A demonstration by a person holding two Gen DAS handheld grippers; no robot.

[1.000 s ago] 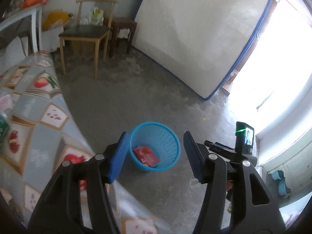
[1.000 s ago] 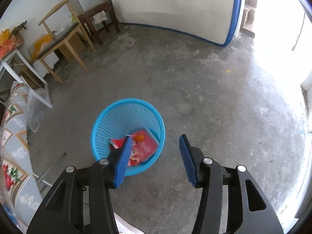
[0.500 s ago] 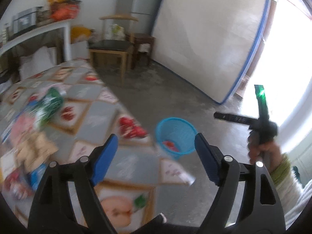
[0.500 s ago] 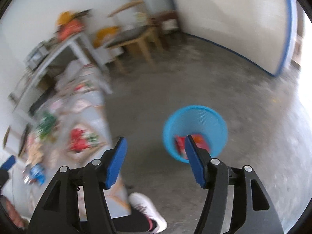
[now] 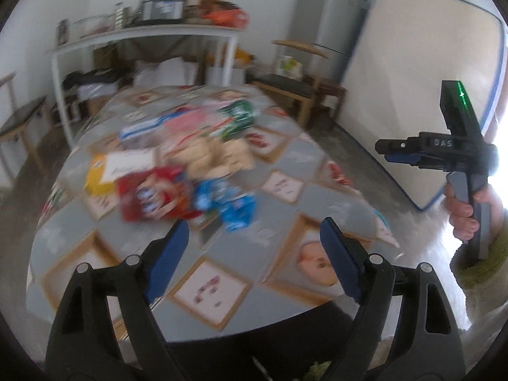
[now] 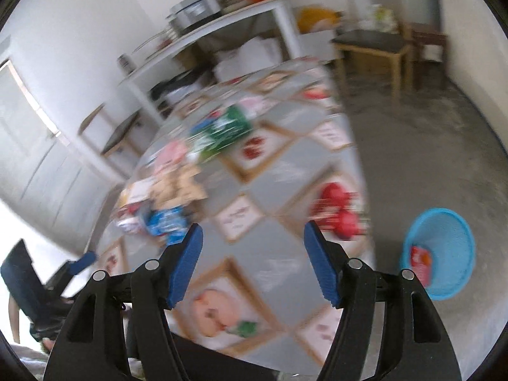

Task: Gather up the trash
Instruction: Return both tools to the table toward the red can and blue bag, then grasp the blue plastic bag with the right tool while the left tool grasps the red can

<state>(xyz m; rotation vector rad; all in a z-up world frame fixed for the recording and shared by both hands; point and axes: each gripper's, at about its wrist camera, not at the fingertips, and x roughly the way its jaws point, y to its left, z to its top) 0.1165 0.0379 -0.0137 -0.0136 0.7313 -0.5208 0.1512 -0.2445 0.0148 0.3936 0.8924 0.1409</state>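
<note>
Both the left gripper (image 5: 252, 243) and right gripper (image 6: 252, 252) hovered with jaws spread, holding nothing. Beyond them, blurred wrappers (image 5: 187, 171), seemingly red, blue and green packets, lay heaped mid-table (image 5: 285, 158). The blue basket (image 6: 451, 238) stood on the floor farther right.

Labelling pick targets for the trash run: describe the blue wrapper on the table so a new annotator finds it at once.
Start at the table with the grey fruit-print tablecloth; a heap of snack packets lies along its middle. At the heap's near end, closest to the left gripper, lies the blue wrapper. It is the only crumpled blue-and-white piece, with a red bag at its left.
</note>
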